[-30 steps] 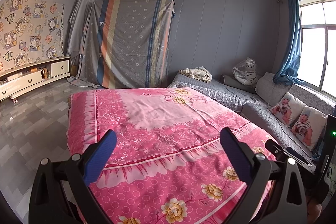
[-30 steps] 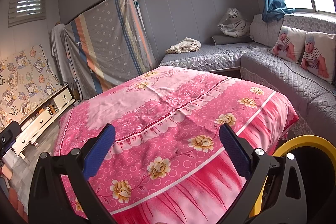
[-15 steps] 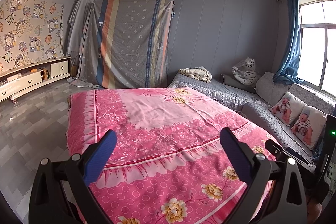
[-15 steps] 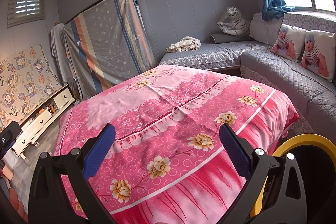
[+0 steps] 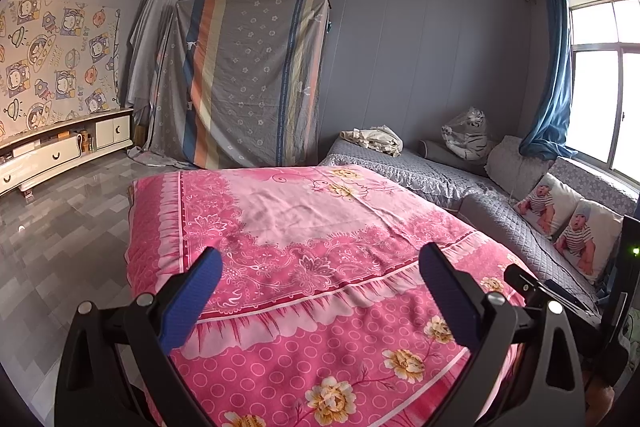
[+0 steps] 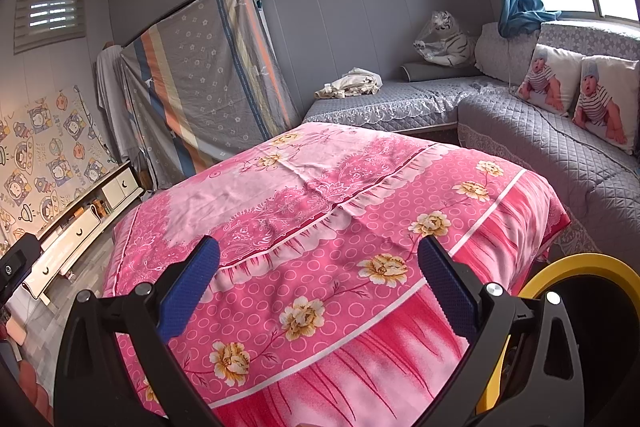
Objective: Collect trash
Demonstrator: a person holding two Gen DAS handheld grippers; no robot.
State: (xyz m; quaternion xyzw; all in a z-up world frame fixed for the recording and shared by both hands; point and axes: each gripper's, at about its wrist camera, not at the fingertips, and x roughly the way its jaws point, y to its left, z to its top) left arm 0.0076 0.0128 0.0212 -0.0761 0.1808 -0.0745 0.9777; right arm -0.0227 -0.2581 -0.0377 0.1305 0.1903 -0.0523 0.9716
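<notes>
My left gripper (image 5: pixel 320 271) is open, its blue-padded fingers spread over the near end of a pink flowered cloth (image 5: pixel 304 227) that covers a raised flat surface. My right gripper (image 6: pixel 318 259) is open too, held over the same pink cloth (image 6: pixel 340 195) nearer its front right corner. Nothing is between either pair of fingers. A round bin with a yellow rim (image 6: pixel 576 267) and a dark inside stands low at the right in the right wrist view, beside the cloth's corner. No trash shows on the cloth in either view.
A grey quilted corner sofa (image 5: pixel 500 211) runs along the right, with baby-print cushions (image 5: pixel 576 223), a plush tiger (image 5: pixel 466 137) and a crumpled cloth (image 5: pixel 372 139). A striped sheet (image 5: pixel 248 79) covers furniture at the back. A low white cabinet (image 5: pixel 52 155) lines the left wall beside tiled floor (image 5: pixel 60 247).
The left view is nearly unchanged. The right view has shifted slightly, with the pink cloth a little closer and lower in the frame. Both grippers stay open.
</notes>
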